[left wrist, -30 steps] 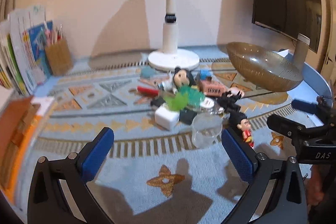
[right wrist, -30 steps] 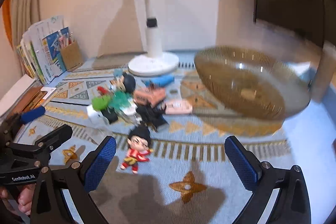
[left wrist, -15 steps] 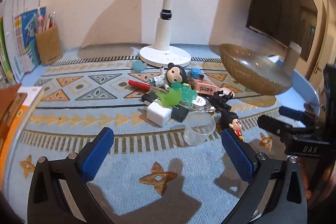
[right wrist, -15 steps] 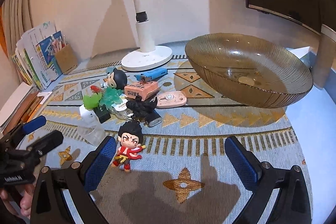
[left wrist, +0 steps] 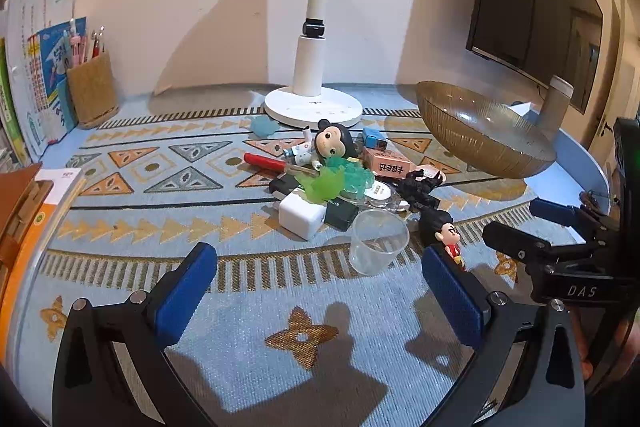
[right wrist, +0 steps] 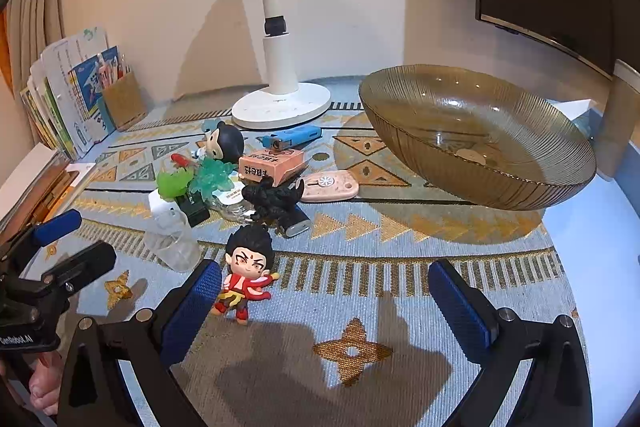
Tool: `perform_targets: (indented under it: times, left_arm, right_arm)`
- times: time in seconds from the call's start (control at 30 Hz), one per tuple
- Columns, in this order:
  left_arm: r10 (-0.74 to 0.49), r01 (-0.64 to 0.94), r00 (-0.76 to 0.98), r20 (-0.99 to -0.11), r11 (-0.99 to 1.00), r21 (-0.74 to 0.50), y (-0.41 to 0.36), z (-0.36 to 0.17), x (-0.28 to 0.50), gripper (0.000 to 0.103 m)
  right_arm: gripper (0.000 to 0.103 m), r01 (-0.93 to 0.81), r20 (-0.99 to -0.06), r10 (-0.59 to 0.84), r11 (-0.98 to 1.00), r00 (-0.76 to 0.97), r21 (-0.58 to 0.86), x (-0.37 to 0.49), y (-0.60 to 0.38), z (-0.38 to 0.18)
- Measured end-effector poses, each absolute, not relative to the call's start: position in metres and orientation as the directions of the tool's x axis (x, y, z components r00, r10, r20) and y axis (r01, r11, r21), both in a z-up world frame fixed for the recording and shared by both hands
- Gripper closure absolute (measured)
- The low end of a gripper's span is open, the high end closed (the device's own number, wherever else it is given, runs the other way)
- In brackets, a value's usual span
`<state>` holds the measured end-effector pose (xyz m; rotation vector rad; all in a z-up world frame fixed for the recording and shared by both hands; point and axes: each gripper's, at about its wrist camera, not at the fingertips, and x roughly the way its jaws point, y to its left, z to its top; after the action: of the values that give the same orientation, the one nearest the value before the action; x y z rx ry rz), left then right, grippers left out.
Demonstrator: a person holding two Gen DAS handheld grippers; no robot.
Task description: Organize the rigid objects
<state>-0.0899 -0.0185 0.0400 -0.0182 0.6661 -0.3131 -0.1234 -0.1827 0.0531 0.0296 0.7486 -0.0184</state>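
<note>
While both tools hang above the patterned cloth [right wrist: 400, 307] with nothing between their pads, the nearest thing to either is the red-robed figurine [right wrist: 246, 277], standing upright just beside the left fingertip of the right gripper [right wrist: 326, 301], whose jaws are spread wide. Seen from the other side, the same figurine [left wrist: 448, 237] stands just past the right fingertip of the left gripper [left wrist: 318, 291], which is equally wide apart and empty. By my reading the right hand is the nearer one, and the figurine lies a little to the left of its gap, long axis vertical, so a small shift left looks needed before closing. Just left of the figurine a clear plastic cup [left wrist: 378, 241] lies tipped on its side, mouth toward the near edge. Behind these sits the jumble: a white charger cube [left wrist: 302, 215], green spiky toys [left wrist: 340, 181], a black dragon toy [right wrist: 276, 201], a pink box [right wrist: 272, 165] and a black-haired doll [left wrist: 334, 143]. Farther right the amber glass bowl [right wrist: 520, 187], holding no toys, looks the likely destination. A white lamp base [right wrist: 280, 105] stands at the far middle.
</note>
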Motion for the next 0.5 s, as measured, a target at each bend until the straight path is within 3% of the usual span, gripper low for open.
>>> perform_targets:
  times: [0.2,0.5]
  left_arm:
    - [-0.303,0.273,0.730,-0.612,0.951,-0.146,-0.014,0.038,-0.087,0.001]
    - [-0.293,0.312,0.731,-0.616,0.947,-0.080,-0.029,0.038,-0.092,0.001]
  right_arm:
    - [0.000,0.015,-0.681,-0.017,1.000,0.732,-0.009,-0.123,-0.177,0.053]
    - [0.000,-0.006,-0.685,-0.009,1.000,0.728,-0.019,-0.121,-0.173,0.052]
